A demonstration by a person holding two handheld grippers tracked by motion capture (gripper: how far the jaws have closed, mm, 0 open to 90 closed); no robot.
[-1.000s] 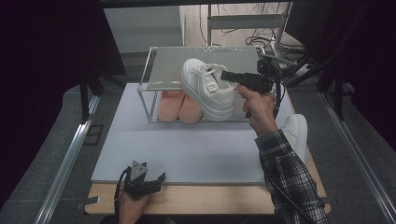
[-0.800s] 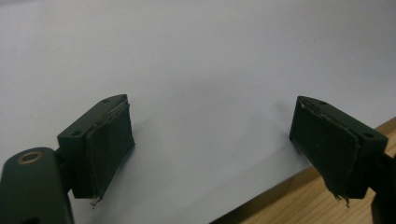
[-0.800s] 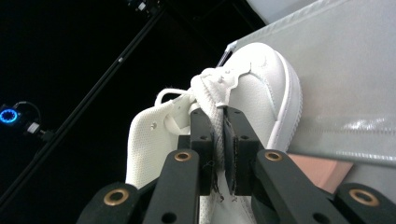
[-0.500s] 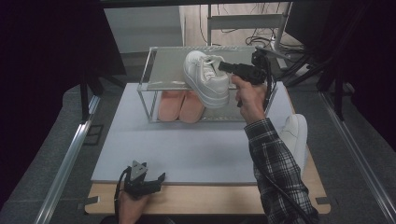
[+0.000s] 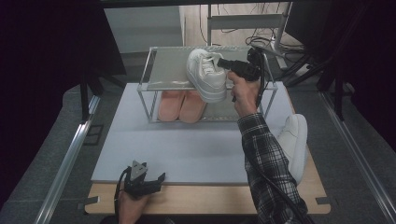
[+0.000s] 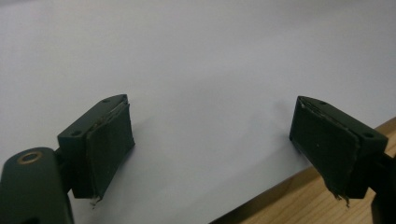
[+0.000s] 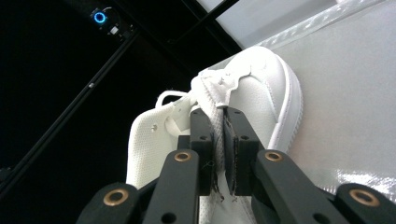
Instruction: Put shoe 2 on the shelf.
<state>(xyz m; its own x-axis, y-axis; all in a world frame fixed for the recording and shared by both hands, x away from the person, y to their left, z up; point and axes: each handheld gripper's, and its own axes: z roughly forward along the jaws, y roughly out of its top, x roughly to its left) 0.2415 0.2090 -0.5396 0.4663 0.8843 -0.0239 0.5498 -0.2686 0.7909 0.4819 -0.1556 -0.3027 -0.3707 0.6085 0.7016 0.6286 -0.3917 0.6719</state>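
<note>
A white sneaker hangs tilted over the top shelf of a small metal rack, its toe toward the back. My right gripper is shut on the sneaker's side wall near the laces; in the right gripper view the sneaker is pinched between the two closed pads of the right gripper, above the grey shelf top. My left gripper rests open at the near edge of the table; in the left gripper view the left gripper has nothing between its pads.
A pair of pink slippers lies on the rack's lower shelf. A second white sneaker lies on the table at the right, beside the plaid sleeve. A light grey mat covers the wooden table. Dark curtains stand at both sides.
My right gripper has carried the white sneaker up and back, from in front of the rack to over its top shelf. The left gripper has stayed put.
</note>
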